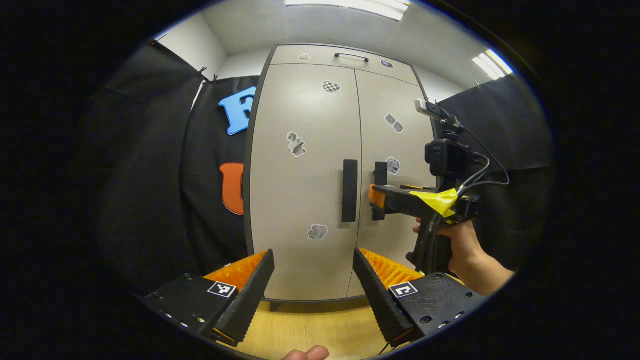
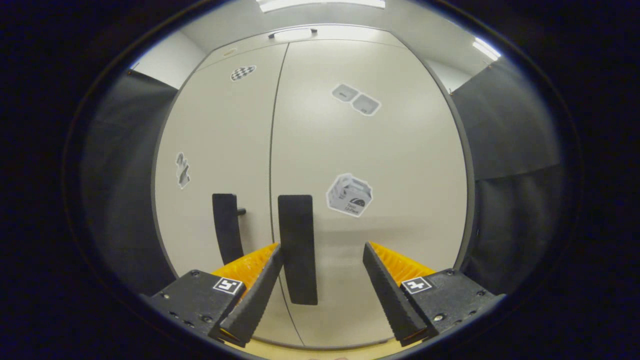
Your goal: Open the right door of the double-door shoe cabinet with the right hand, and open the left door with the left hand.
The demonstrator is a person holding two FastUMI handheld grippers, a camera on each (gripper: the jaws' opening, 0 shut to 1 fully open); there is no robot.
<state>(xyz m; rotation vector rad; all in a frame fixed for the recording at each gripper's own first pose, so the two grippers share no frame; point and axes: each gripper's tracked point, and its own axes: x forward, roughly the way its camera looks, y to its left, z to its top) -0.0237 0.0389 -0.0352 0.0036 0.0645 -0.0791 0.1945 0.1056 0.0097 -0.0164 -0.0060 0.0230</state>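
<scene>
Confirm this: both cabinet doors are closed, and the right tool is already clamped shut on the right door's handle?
Not quite. Both doors are closed, but the right tool is open in the right gripper view: the right door's handle stands beside its left finger, not clamped.

Smooth, faintly glossy cabinet doors [image 2: 370, 165] carry matt handles [image 2: 297, 247] above a wood-grain floor [image 1: 320, 325].

We see a light wooden floor [image 1: 320, 327] along the bottom of the left gripper view, its grain running toward us. The pale double-door shoe cabinet [image 1: 305, 270] stands directly on it, filling the middle of the frame, its dark base edge just above the boards. In the right gripper view we glimpse a thin strip of the same floor [image 2: 300, 351] at the bottom centre.
</scene>
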